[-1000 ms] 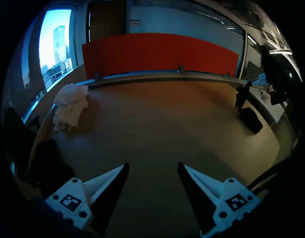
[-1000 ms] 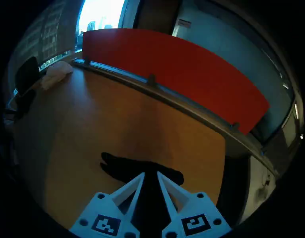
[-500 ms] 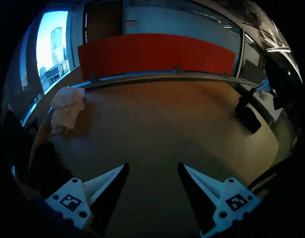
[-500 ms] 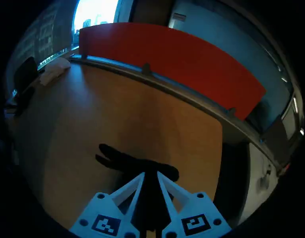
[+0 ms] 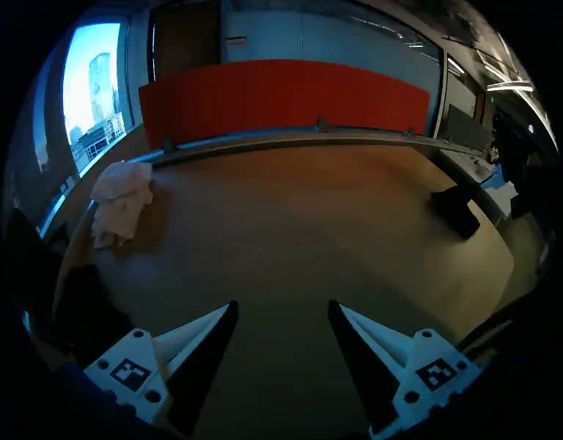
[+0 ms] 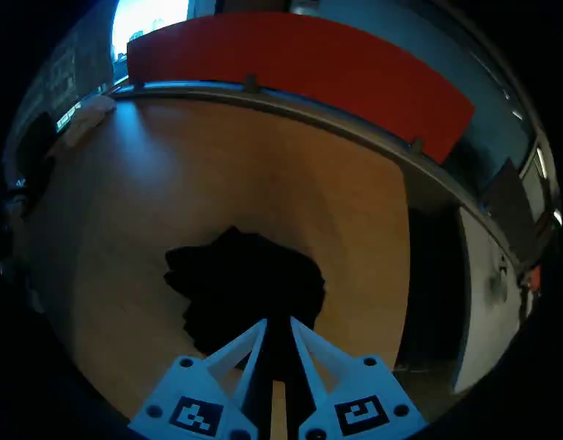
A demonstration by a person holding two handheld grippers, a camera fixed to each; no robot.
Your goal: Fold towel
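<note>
Changes come first in the left gripper view: the black towel [image 5: 457, 211] on the far right of the table [image 5: 296, 220] now sits lower and flatter than 1 second ago, when something dark stood up above it. The white cloth [image 5: 120, 199] stays crumpled in the far left corner by the window [image 5: 91, 88]. The left gripper [image 5: 282, 303] has not altered, its 2 fingers spread wide over bare wood with nothing between them. It probably waits for its turn. Counted here: 1 black towel, 1 white cloth, 1 red partition [image 5: 281, 92], 1 window, 1 table. In the right gripper view the camera has tipped downward, so the red partition [image 6: 296, 59] has slid toward the top and more of the table [image 6: 208, 169] shows. The black towel [image 6: 237, 286] has gone from a thin dark streak to a broad, ragged patch spread on the wood just ahead of the fingers. That suggests it is being laid out flat, the start of folding rather than a fold yet made. The right gripper [image 6: 278, 320] has its 2 fingers drawn almost together with dark fabric running between the tips, so it appears to pinch the near edge. Counted here: 1 black towel, 1 white cloth [image 6: 83, 121] at the far left edge, 1 partition.
</note>
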